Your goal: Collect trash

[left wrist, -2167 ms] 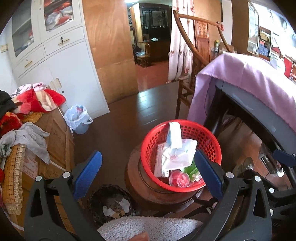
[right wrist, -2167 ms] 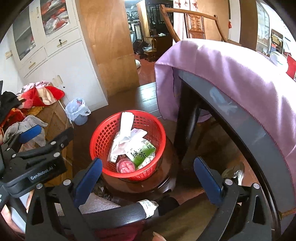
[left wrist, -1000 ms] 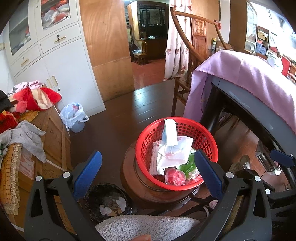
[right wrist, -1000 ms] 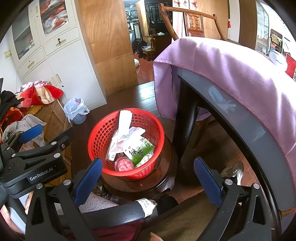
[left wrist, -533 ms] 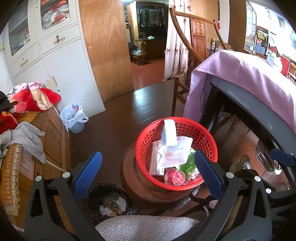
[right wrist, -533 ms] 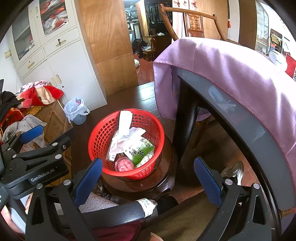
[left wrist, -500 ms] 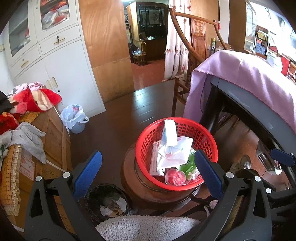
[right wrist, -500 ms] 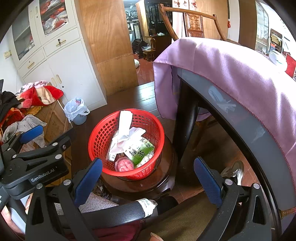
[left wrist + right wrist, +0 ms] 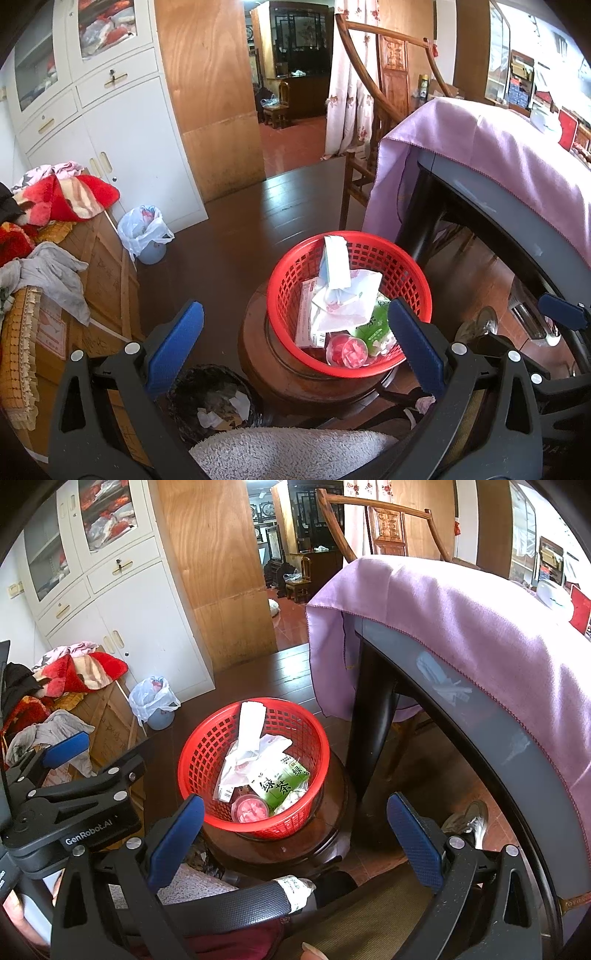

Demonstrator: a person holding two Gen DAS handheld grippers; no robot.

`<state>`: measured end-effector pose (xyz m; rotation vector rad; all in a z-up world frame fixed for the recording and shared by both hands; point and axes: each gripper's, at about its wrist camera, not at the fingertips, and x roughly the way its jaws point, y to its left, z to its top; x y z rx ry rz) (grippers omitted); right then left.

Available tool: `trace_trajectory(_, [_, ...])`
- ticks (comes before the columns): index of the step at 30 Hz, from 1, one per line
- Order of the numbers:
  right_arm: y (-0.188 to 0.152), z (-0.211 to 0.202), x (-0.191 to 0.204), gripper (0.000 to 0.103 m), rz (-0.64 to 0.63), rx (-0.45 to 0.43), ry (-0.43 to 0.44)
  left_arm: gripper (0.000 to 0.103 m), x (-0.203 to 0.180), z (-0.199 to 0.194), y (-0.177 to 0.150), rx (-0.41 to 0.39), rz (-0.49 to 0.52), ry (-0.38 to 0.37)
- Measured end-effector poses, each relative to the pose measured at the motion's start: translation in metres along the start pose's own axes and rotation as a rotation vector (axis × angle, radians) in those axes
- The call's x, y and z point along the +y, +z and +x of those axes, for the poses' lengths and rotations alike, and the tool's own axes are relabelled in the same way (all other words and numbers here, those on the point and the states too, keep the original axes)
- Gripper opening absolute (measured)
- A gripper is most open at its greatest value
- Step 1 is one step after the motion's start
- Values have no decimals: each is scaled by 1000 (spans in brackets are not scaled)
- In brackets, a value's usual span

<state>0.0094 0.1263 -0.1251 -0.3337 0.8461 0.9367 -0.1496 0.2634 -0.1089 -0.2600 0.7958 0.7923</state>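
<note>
Two grippers are held above the floor, each with jaws spread wide and nothing between them: the left gripper (image 9: 293, 345) and the right gripper (image 9: 295, 830). At 12 o'clock of both, a red basket (image 9: 207, 753) is seen on a round wooden stool (image 9: 325, 834), filled with white wrappers (image 9: 347, 299), a green packet (image 9: 280, 784) and a pink cup (image 9: 251, 808).

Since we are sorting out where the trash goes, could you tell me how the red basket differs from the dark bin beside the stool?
The red basket is bright plastic lattice; the dark bin looks dark and woven. The red basket sits raised on a round wooden stool; the dark bin stands lower, beside the stool. The red basket is piled with wrappers and packets; the dark bin shows only a few paper scraps. Both are round, open-topped and hold trash.
</note>
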Motion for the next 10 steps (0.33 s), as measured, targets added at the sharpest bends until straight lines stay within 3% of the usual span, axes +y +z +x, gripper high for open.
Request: trace_trajectory(10, [3, -3, 2, 97, 5, -9, 0, 96, -1, 0, 1, -7, 7, 9])
